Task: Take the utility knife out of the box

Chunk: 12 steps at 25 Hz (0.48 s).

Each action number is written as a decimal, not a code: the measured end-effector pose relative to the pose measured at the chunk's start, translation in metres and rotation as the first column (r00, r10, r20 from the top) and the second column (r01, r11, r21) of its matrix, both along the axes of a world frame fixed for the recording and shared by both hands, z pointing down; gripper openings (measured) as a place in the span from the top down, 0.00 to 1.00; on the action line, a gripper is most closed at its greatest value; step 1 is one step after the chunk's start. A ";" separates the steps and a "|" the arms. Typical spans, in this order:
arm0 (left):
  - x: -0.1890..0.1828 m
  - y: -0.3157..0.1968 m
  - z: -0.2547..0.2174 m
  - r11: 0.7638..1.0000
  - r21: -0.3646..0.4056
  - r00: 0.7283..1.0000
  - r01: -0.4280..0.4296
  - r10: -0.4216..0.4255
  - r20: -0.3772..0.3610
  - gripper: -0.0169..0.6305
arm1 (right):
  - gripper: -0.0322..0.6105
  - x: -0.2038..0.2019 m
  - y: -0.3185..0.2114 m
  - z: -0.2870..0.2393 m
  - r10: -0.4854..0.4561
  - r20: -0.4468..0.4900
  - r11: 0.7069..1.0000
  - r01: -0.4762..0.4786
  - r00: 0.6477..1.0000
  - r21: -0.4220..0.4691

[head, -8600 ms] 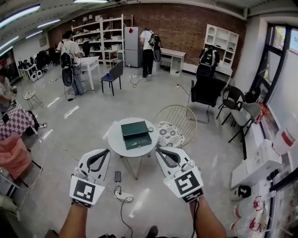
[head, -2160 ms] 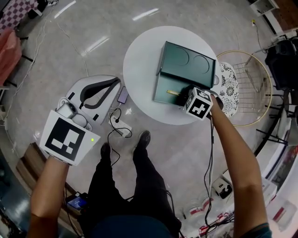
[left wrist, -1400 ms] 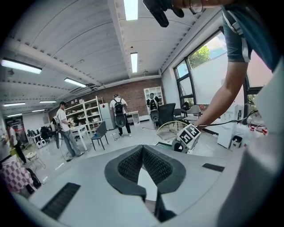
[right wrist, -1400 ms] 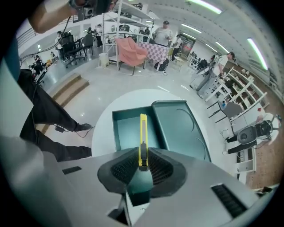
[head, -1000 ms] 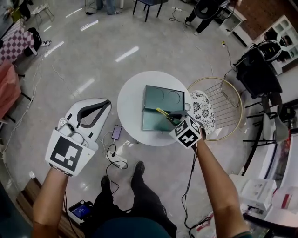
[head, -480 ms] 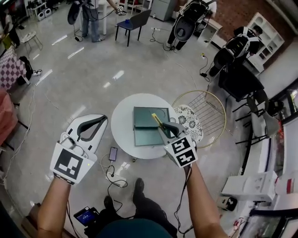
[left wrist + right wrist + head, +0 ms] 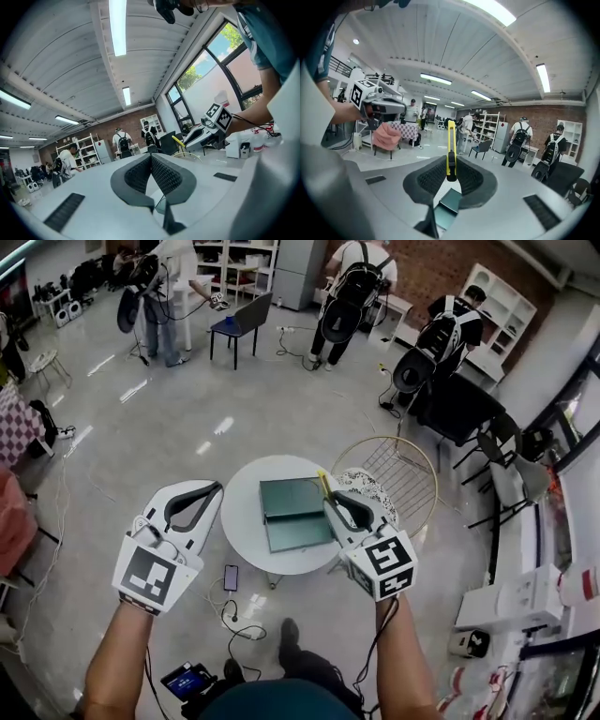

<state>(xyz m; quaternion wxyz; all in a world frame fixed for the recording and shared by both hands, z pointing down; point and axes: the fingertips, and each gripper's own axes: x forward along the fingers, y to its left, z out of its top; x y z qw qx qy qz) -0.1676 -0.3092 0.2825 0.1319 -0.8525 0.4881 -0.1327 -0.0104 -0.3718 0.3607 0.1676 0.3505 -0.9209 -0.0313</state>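
Now the right gripper (image 7: 330,501) grips the yellow utility knife (image 7: 451,146) in its 2 clenched jaws, apparently clear above the green box (image 7: 292,514), the left gripper (image 7: 212,489) closed and empty; next, probably setting it down.

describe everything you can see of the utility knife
The utility knife is slim and yellow with a black lower part, plastic by the look. Its lower end is clamped between the jaws of the right gripper, the rest sticking out past them. It is held in the air, clear of the green box, touching nothing else.
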 end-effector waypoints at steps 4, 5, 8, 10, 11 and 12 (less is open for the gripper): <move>0.014 0.017 -0.011 0.999 0.024 1.000 -0.024 0.024 0.003 0.95 | 0.82 0.011 0.026 -0.033 -0.007 0.111 1.000 0.004 0.994 0.028; 0.016 0.020 -0.014 0.999 0.031 1.000 -0.030 0.030 0.001 0.95 | 0.82 0.013 0.030 -0.041 -0.007 0.130 0.999 0.003 0.991 0.036; 0.017 0.024 -0.027 0.998 0.047 0.999 -0.043 0.044 -0.016 0.95 | 0.82 0.014 0.040 -0.068 -0.010 0.163 0.998 -0.001 0.987 0.064; 0.013 0.030 -0.035 0.997 0.055 0.999 -0.048 0.049 -0.021 0.95 | 0.82 0.011 0.050 -0.084 -0.015 0.181 0.997 0.000 0.983 0.080; 0.012 0.034 -0.038 0.997 0.061 0.999 -0.049 0.050 -0.021 0.95 | 0.82 0.010 0.056 -0.091 -0.021 0.190 0.996 0.004 0.982 0.087; 0.012 0.038 -0.040 0.997 0.065 0.999 -0.049 0.051 -0.020 0.95 | 0.82 0.010 0.062 -0.097 -0.028 0.199 0.996 0.010 0.980 0.093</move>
